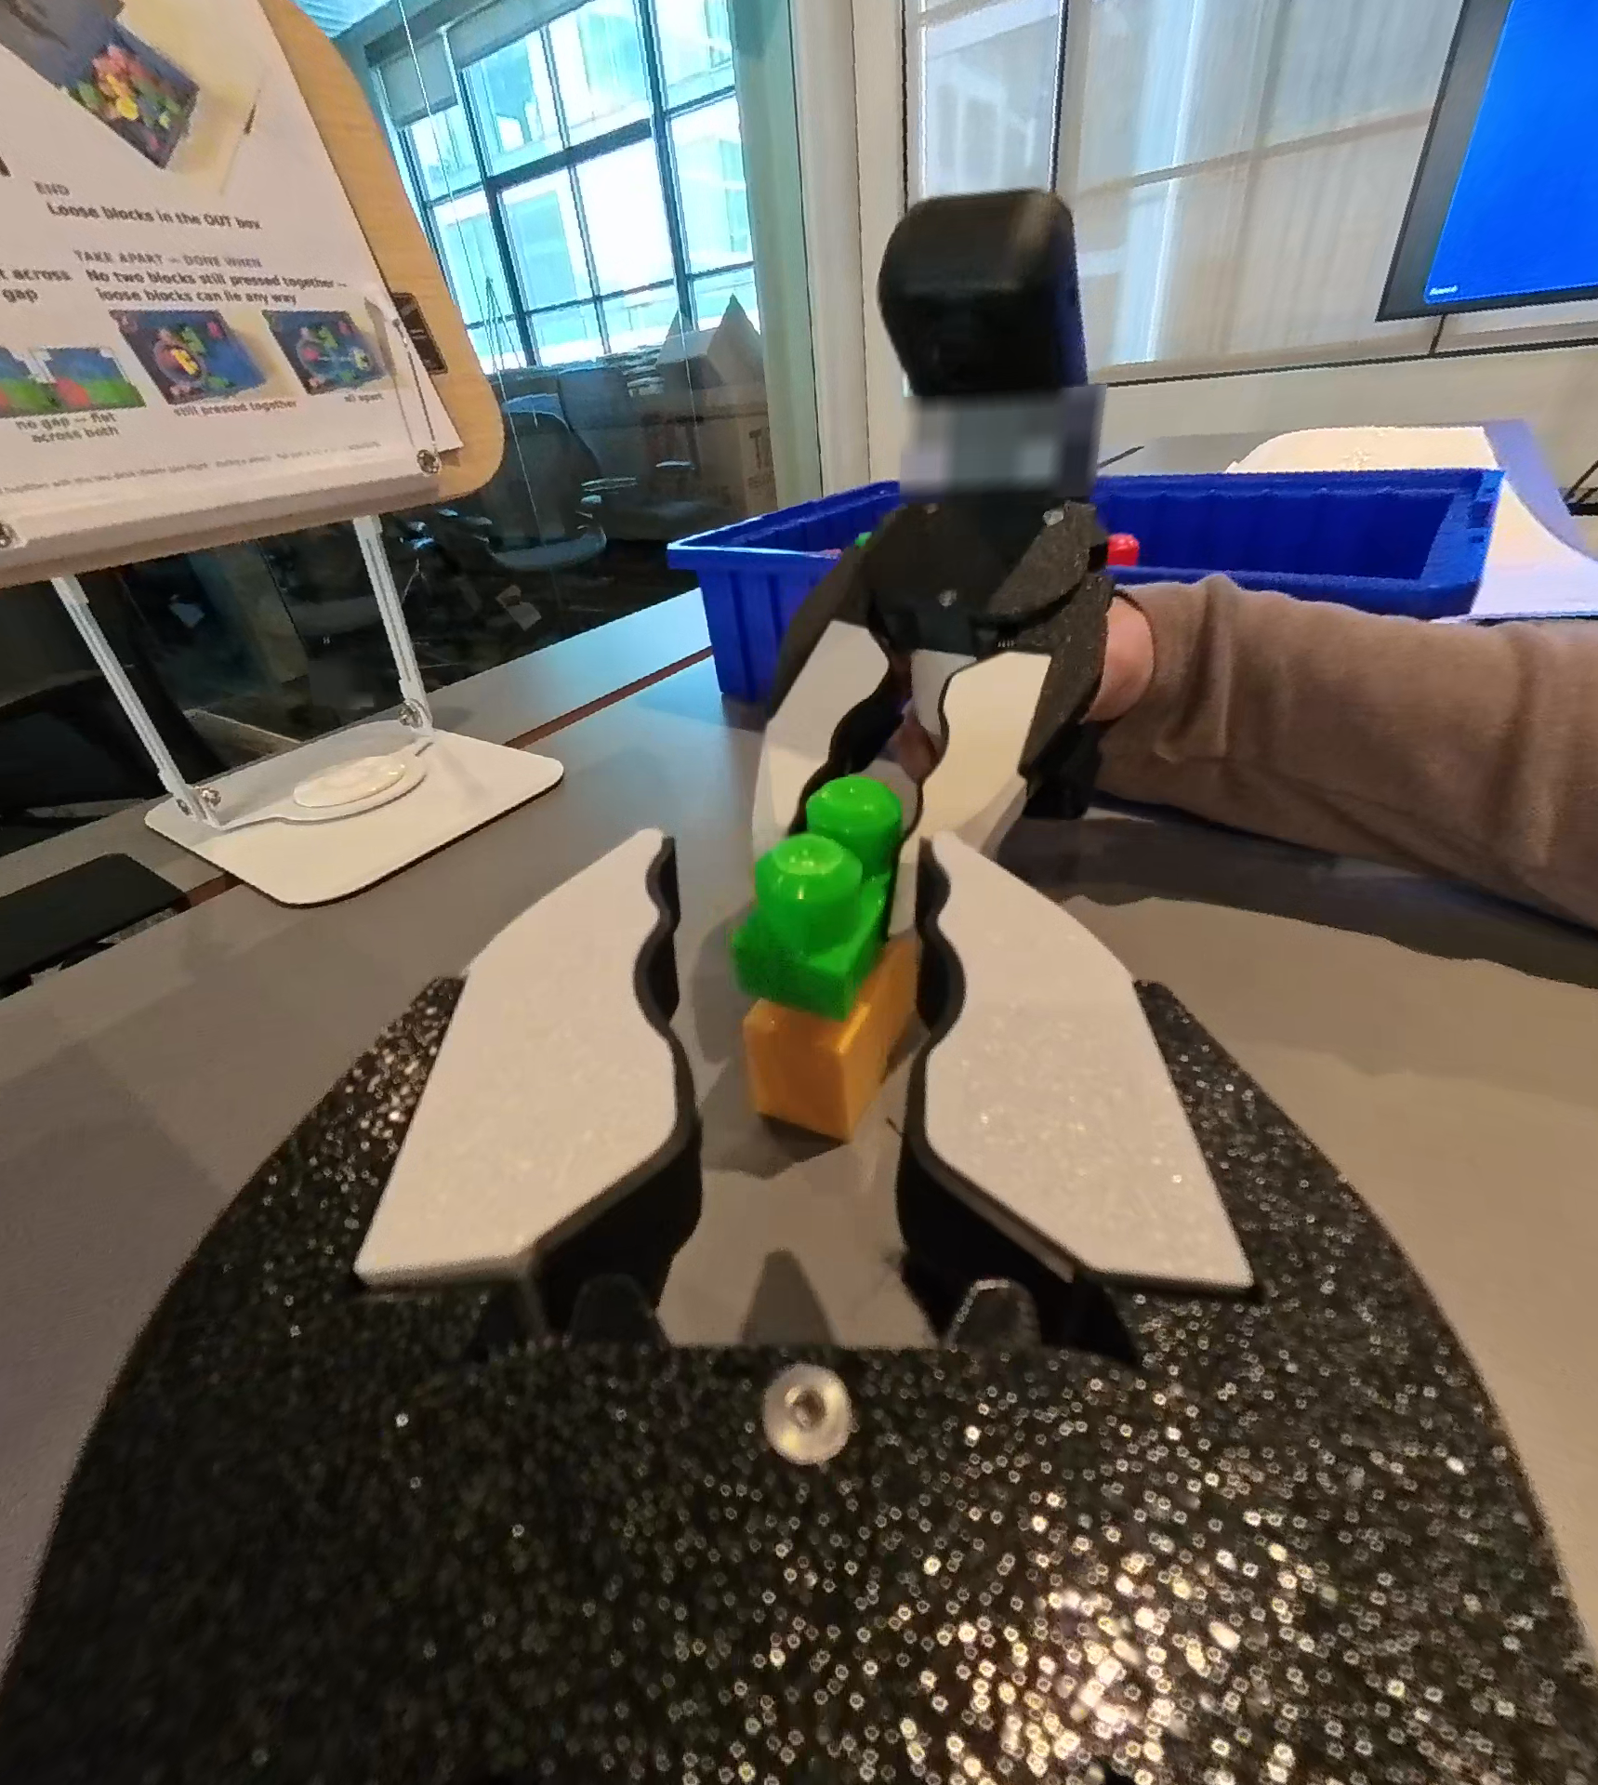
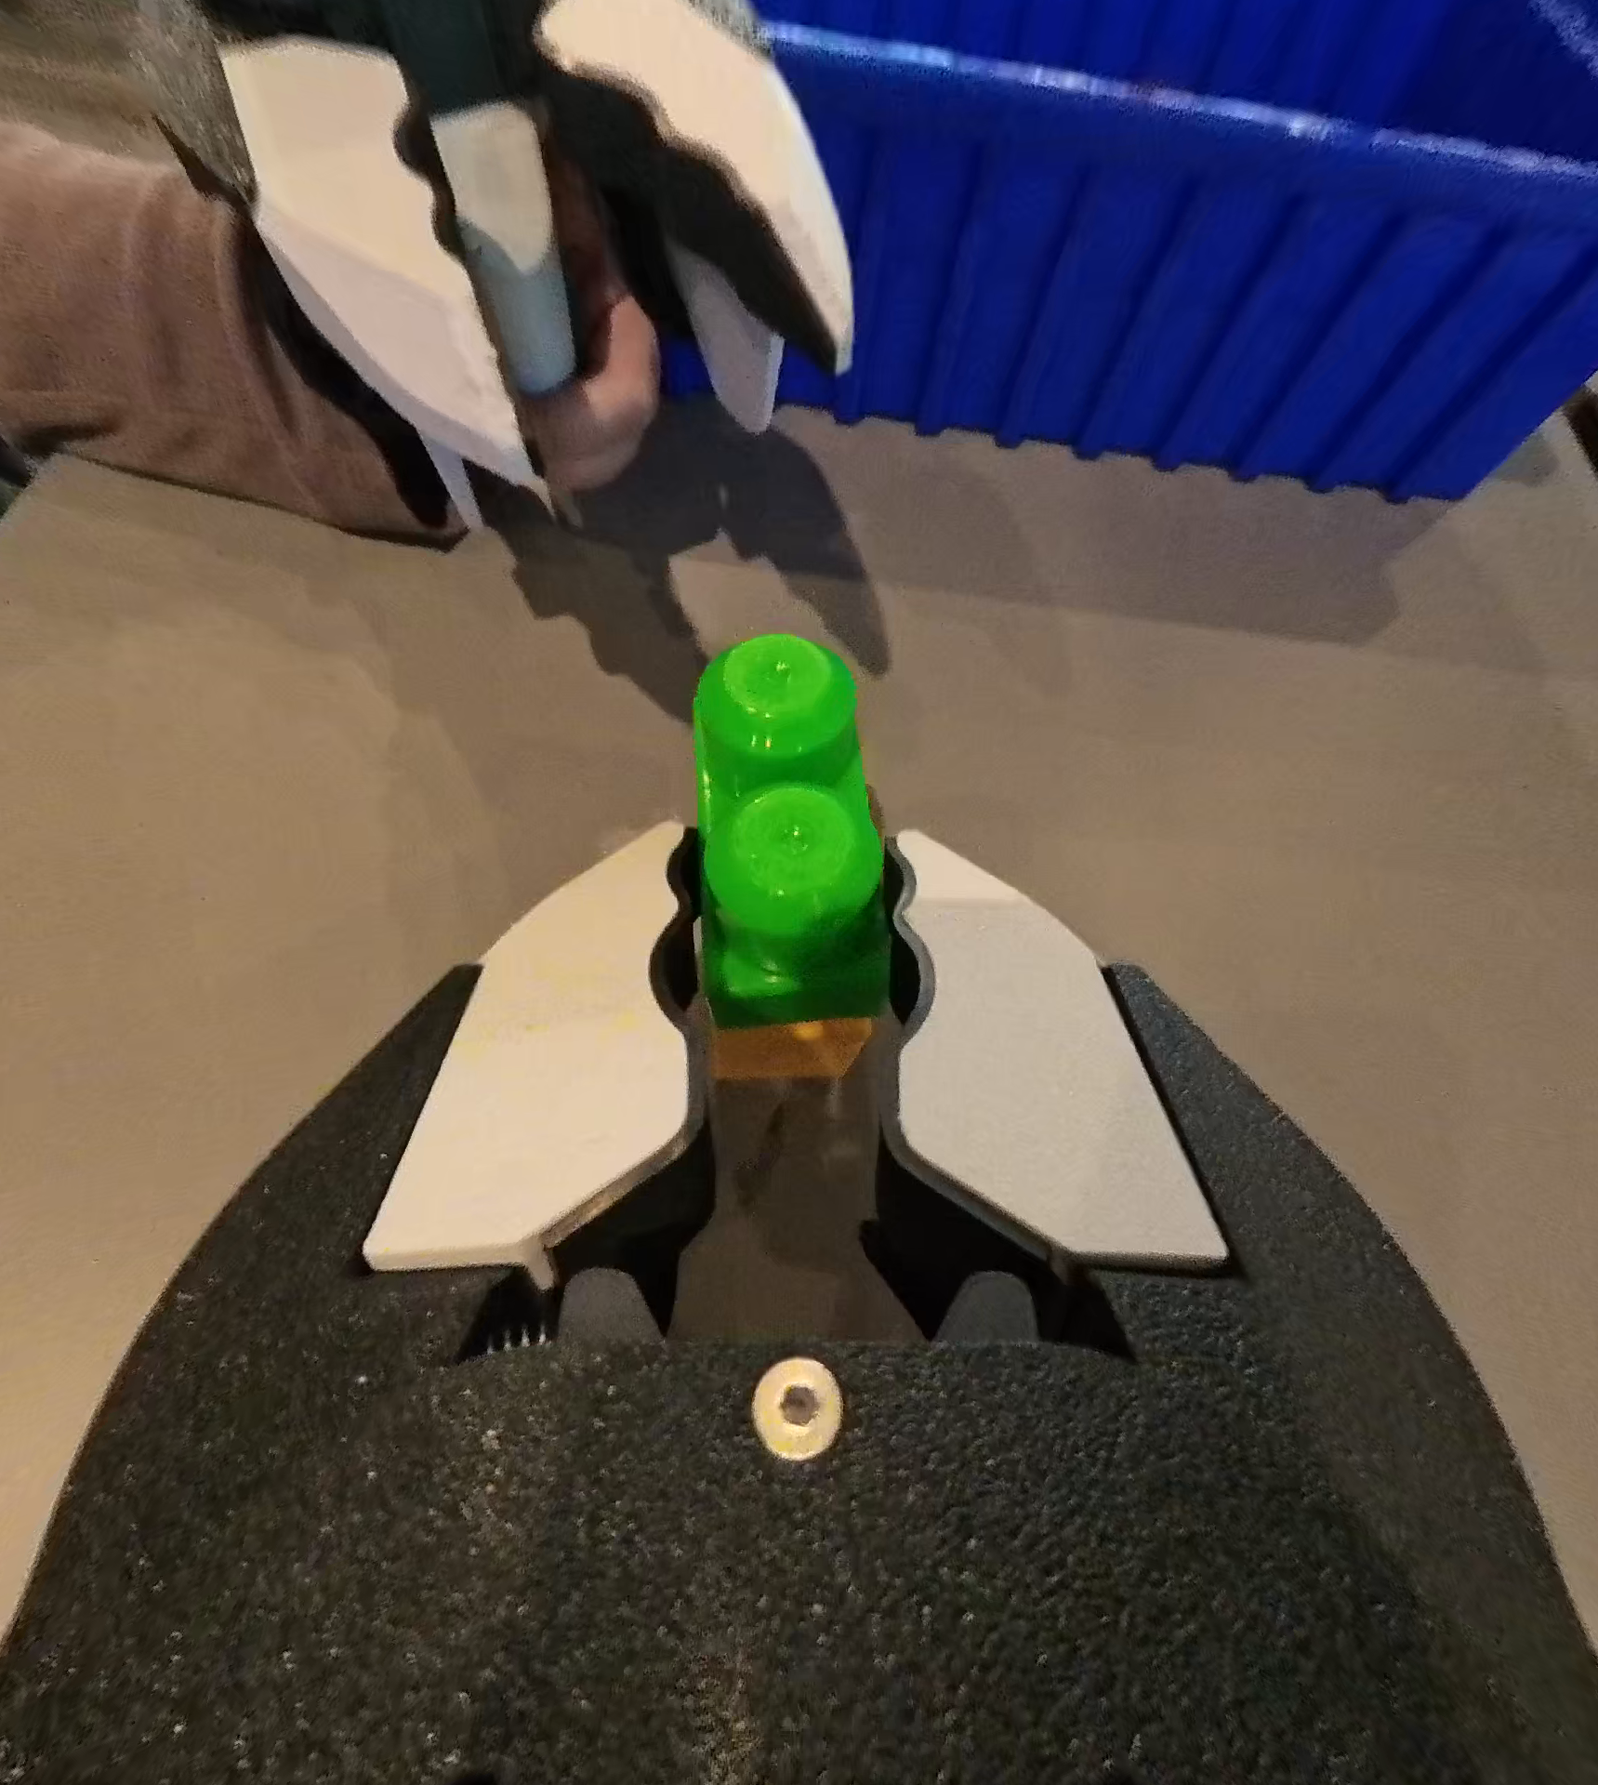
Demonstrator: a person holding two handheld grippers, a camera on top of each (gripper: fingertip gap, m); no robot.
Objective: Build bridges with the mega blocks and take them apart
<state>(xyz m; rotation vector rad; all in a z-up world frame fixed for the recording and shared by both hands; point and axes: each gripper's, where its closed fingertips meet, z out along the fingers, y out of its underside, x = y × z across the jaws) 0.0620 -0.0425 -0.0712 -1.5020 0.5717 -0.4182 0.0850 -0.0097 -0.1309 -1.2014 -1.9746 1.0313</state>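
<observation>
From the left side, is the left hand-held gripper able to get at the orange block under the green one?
Probably yes. The left hand-held gripper is open and faces the orange block, with only bare table between. The right hand-held gripper grips the green block above, from the far side.

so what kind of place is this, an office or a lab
Probably an office set up for data collection: tall grid-paned windows facing another building, a wall-mounted blue-lit screen, a grey table with a ribbed blue plastic bin and an instruction sheet on a stand.
</observation>
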